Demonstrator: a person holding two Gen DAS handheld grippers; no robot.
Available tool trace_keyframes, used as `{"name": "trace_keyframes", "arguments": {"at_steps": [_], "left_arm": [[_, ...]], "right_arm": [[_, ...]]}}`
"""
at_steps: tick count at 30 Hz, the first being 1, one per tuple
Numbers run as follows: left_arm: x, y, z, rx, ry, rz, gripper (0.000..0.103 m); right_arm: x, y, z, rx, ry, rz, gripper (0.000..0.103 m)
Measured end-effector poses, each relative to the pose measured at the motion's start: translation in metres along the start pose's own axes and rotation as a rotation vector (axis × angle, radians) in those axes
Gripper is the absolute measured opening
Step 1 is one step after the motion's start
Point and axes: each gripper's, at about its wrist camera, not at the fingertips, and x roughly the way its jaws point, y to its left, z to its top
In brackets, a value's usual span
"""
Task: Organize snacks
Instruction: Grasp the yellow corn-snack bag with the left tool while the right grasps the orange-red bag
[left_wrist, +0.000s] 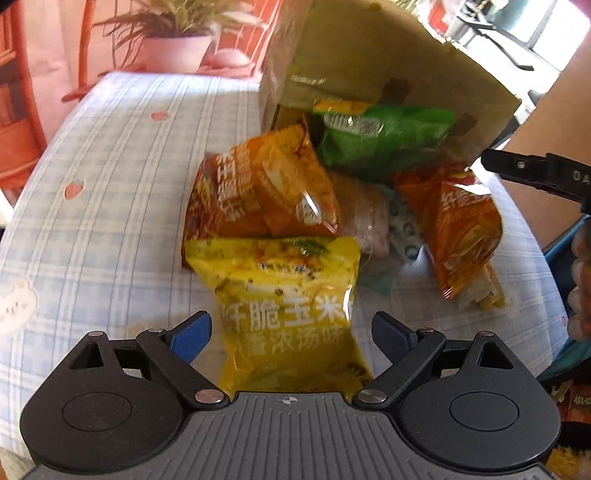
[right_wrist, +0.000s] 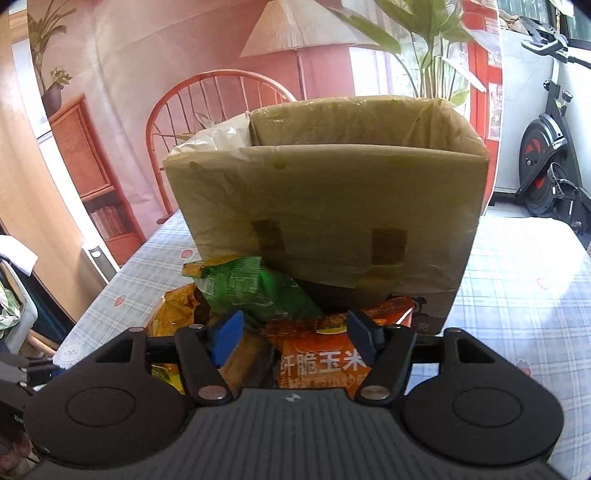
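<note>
Yellow corn-snack bag (left_wrist: 288, 314) lies low centre between the spread, untouching pads of my left gripper (left_wrist: 291, 338), so pickup is in hand; my right gripper (right_wrist: 293, 338) hangs released over the orange bag (right_wrist: 325, 358); next, I judge, close left and carry to the cardboard box (right_wrist: 325, 199).

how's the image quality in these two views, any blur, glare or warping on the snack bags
Left wrist view: the green bag and cardboard box are smeared by blur, the orange bag carries glare streaks, and the yellow bag print stays readable. Right wrist view: sharper; fisheye bows the room edges, and sun washes out the tablecloth on the right.
</note>
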Motion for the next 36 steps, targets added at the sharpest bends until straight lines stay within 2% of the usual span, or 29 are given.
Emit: {"name": "trace_keyframes", "arguments": {"at_steps": [5, 9, 11, 18, 22, 25, 31, 36], "left_arm": [[0.008, -0.001, -0.004, -0.050, 0.022, 0.033, 0.092], [0.008, 0.006, -0.011, -0.103, 0.017, -0.004, 0.084], [0.010, 0.008, -0.011, -0.120, 0.022, -0.013, 0.083], [0.008, 0.007, -0.019, -0.142, -0.001, -0.024, 0.078], [0.005, 0.006, -0.022, -0.137, -0.023, -0.045, 0.070], [0.003, 0.005, -0.023, -0.134, -0.027, -0.044, 0.069], [-0.003, 0.009, -0.025, -0.152, -0.042, -0.069, 0.068], [-0.008, 0.006, -0.026, -0.132, -0.049, -0.081, 0.068]], "right_arm": [[0.001, -0.009, -0.004, 0.016, 0.005, -0.022, 0.074], [0.004, -0.014, -0.007, 0.017, 0.020, -0.048, 0.080], [0.007, -0.017, -0.010, 0.016, 0.034, -0.056, 0.083], [0.027, -0.015, -0.022, 0.003, 0.085, -0.088, 0.092], [0.041, -0.010, -0.027, -0.024, 0.101, -0.108, 0.095], [0.049, -0.007, -0.031, -0.052, 0.115, -0.125, 0.099], [0.058, -0.010, -0.037, -0.058, 0.113, -0.141, 0.097], [0.054, -0.016, -0.038, -0.048, 0.100, -0.121, 0.083]]}}
